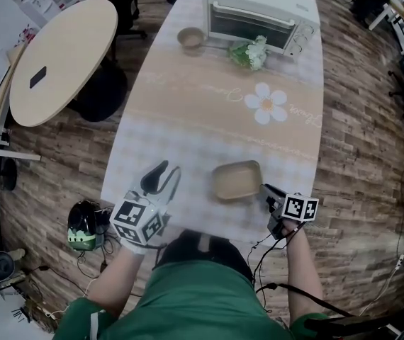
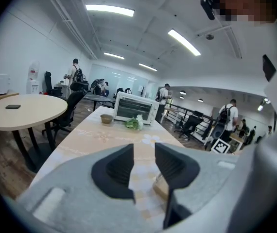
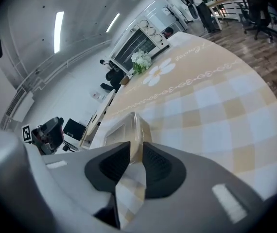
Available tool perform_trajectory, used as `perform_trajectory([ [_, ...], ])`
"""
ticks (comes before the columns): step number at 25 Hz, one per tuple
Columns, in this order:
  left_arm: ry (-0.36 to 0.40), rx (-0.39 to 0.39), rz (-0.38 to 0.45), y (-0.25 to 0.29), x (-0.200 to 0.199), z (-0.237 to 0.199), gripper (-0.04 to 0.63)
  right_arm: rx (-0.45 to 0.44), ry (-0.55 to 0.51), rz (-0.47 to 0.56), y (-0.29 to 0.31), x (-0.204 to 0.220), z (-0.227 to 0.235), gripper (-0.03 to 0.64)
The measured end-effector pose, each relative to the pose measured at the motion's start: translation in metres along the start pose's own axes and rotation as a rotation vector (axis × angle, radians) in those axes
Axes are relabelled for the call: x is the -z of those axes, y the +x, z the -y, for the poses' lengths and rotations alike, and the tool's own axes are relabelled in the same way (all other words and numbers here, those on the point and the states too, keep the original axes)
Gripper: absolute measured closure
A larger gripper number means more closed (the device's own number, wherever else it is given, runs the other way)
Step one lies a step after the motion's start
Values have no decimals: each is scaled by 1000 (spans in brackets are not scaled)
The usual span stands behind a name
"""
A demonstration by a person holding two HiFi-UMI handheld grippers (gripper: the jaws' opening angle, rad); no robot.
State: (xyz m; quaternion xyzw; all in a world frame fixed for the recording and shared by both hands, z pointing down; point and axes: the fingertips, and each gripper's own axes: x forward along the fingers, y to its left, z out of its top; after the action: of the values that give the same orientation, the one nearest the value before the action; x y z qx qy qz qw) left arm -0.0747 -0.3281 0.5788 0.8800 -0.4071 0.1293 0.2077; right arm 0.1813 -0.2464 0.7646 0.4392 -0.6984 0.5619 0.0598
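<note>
Right claw (image 3: 136, 153) clamped on tan tray (image 1: 236, 181) rim, left claw (image 2: 144, 161) slightly apart, empty, over table (image 1: 188, 105)

Bright, even indoor light comes from long ceiling strip lights (image 2: 108, 8) and leaves only faint, soft shadows on the table (image 1: 188, 112). Both gripper views are fisheye: straight lines bow and the corners go black. Up close they lose focus, so the rim of the tan tray (image 3: 133, 125) pinched by the right gripper (image 3: 136, 152) looks soft. The head view bends at its edges and is slightly blurred.
</note>
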Motion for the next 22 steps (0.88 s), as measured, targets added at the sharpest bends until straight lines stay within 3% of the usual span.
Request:
perform_trajectory([
  [5,-3,0,6,-4,0,3,462,-20,49,38,-6,-1,0,574],
  [12,-9,14,9,-7,-1,12,464,-31,66,64,-20,2,-5,575],
  [22,3,34,30,-27,-10,24,466,-72,80,195,-56,-6,-38,577],
])
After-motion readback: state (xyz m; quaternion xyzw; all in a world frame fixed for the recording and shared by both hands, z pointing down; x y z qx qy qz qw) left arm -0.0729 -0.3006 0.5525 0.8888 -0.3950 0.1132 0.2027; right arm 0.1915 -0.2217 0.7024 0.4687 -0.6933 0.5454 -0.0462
